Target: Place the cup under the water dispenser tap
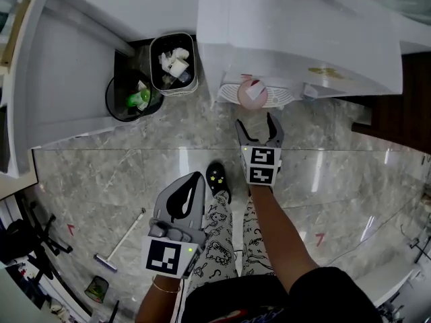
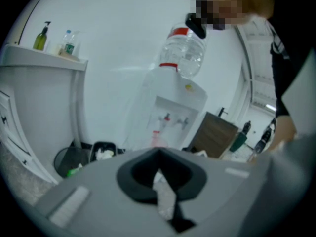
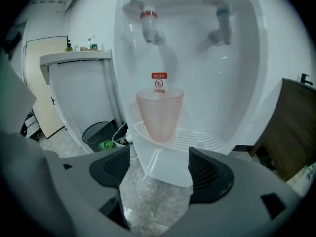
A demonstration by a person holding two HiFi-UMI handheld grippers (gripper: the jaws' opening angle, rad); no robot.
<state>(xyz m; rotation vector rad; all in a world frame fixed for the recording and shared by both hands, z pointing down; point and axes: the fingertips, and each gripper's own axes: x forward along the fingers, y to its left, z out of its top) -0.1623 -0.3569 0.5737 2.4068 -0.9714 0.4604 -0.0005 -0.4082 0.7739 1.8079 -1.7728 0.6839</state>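
Observation:
A translucent pink cup [image 3: 159, 113] stands upright on the white drip tray [image 3: 197, 138] of the water dispenser [image 1: 296, 39], directly below the red tap [image 3: 149, 26]; a blue tap [image 3: 222, 21] is to its right. My right gripper [image 1: 259, 132] is open and empty, its jaws a short way in front of the cup [image 1: 252, 93], not touching it. Held low and back near the person's legs, my left gripper [image 1: 183, 204] is shut with nothing in it. In the left gripper view the dispenser [image 2: 170, 102] and cup [image 2: 156, 138] appear small and far off.
Left of the dispenser stand a black bin with paper waste [image 1: 174, 62] and a round wire bin [image 1: 131, 98]. A white counter [image 1: 60, 66] fills the left side, with a dark wooden cabinet [image 1: 401, 110] at right. A long-handled tool [image 1: 118, 244] lies on the marble floor.

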